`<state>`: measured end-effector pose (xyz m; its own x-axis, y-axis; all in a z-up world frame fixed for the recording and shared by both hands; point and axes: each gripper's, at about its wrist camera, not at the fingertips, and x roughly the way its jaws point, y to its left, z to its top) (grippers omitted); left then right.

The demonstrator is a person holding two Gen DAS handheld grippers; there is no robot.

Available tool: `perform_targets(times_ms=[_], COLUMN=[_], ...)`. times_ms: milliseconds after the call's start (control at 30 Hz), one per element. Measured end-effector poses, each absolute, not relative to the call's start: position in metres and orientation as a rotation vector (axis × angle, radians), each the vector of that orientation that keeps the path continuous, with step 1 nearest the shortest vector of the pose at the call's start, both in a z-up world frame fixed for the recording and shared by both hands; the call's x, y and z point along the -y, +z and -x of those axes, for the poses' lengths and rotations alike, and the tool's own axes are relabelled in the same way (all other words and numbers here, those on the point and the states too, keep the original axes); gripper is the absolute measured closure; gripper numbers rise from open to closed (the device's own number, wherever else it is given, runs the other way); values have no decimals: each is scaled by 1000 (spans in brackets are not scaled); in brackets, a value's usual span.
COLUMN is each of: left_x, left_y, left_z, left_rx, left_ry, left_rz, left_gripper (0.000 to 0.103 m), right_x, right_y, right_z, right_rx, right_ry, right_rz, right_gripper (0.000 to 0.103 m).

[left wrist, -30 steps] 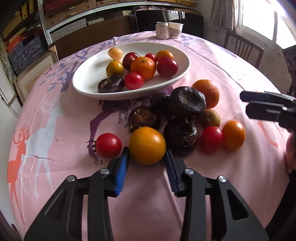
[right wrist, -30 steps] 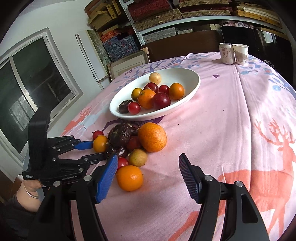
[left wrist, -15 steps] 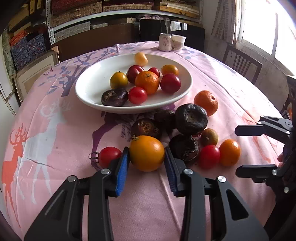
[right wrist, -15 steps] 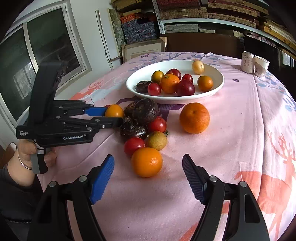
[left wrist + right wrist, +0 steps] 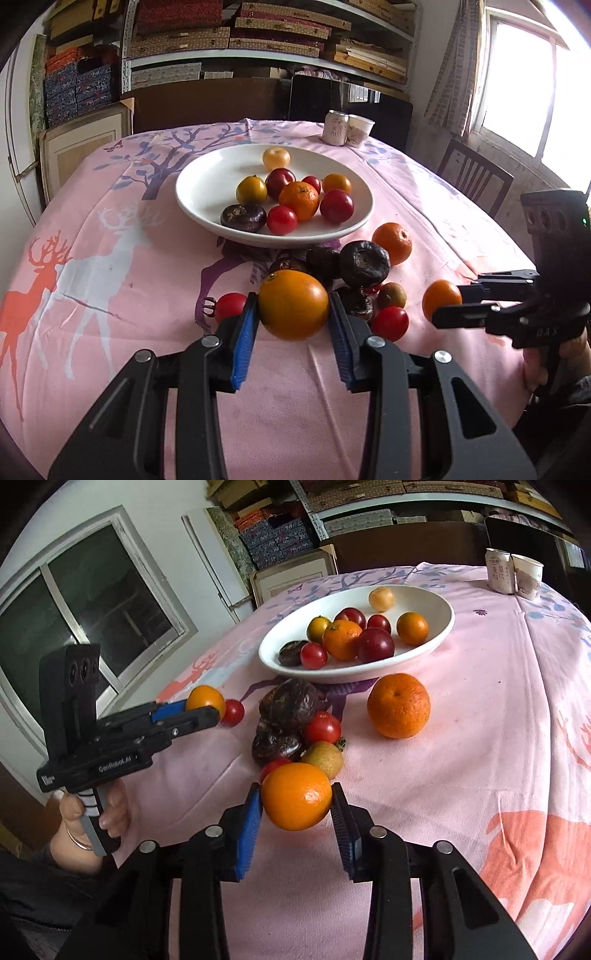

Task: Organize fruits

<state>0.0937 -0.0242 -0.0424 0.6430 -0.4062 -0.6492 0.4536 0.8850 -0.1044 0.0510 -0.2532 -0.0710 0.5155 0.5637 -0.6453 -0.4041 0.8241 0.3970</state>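
A white plate (image 5: 207,184) holding several fruits stands mid-table. In front of it lie loose fruits: a large orange (image 5: 399,705), dark wrinkled fruits (image 5: 295,701), red tomatoes (image 5: 322,728) and a greenish-brown fruit (image 5: 325,758). My left gripper (image 5: 293,301) is shut on a yellow-orange fruit (image 5: 293,309) and holds it just above the cloth beside a red tomato (image 5: 229,306). My right gripper (image 5: 295,788) is closing its jaws on a small orange (image 5: 296,796), and both blue pads touch it. In the left wrist view, that gripper (image 5: 448,304) shows at the right.
A can (image 5: 335,127) and a paper cup (image 5: 360,129) stand at the table's far edge. A wooden chair (image 5: 472,177) sits to the right by a window. Shelves with boxes fill the back wall. Pink cloth lies bare on the right side (image 5: 517,701).
The left gripper has lifted the yellow-orange fruit off the cloth. The right gripper has moved forward around the small orange and closed from wide open onto it.
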Motion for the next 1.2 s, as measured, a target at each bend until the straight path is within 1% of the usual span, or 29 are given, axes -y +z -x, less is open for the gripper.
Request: perform_targets(times_ms=[100,233,300,367,433,467,500,533,567,600,633,667,700,733,833,1000,1067,1100,1133,1200], left_x=[26,33,41,45,48,47,46,44,41,38,35,33,32,33,31,19,18,19,20,17], left_y=[-18,8,5,-6,-20,-25,-25,-23,-17,-12,-7,-5,-5,-7,-30,-62,-72,-78,-84,-84], left_z=[-104,-146,-174,-207,-233,-238,-239,-234,-224,-214,-201,-189,-173,-163,-139,-133,-141,-147,-152,-156], left_rx=[-674,-659,-681,-743,-817,-831,-832,-812,-765,-731,-696,-679,-667,-668,-726,-823,-859,-881,-909,-921], left_ry=[-472,-474,-446,-422,-391,-365,-359,-364,-365,-365,-378,-397,-404,-397,-360,-319,-313,-300,-299,-333], left_rz=[-101,-68,-84,-62,-45,-40,-32,-19,-9,-10,-15,-24,-59,-100,-233,-283,-278,-283,-282,-224], left_gripper=[67,66,66,66,66,62,55,37,21,14,13,13,13,13,13,13,24,27,36,51], right_x=[263,265,261,259,256,254,250,250,251,251,251,252,254,257,268,281,282,282,283,283], right_y=[-45,-9,-6,-14,-22,-25,-27,-27,-24,-21,-18,-17,-17,-19,-31,-51,-54,-56,-57,-60], right_z=[-74,-124,-156,-186,-206,-212,-214,-211,-206,-200,-190,-177,-164,-150,-114,-83,-79,-79,-80,-81], right_rx=[-813,-761,-774,-810,-833,-838,-841,-831,-808,-791,-777,-764,-752,-743,-739,-762,-762,-765,-770,-780], right_ry=[563,488,467,440,408,382,365,359,362,361,363,368,371,377,402,423,415,408,402,387], right_rz=[-242,-227,-234,-262,-259,-247,-241,-246,-252,-245,-236,-228,-223,-221,-239,-297,-294,-297,-303,-302], right_gripper=[65,65,65,65,63,61,51,44,42,42,41,40,36,35,34,34,34,34,34,34])
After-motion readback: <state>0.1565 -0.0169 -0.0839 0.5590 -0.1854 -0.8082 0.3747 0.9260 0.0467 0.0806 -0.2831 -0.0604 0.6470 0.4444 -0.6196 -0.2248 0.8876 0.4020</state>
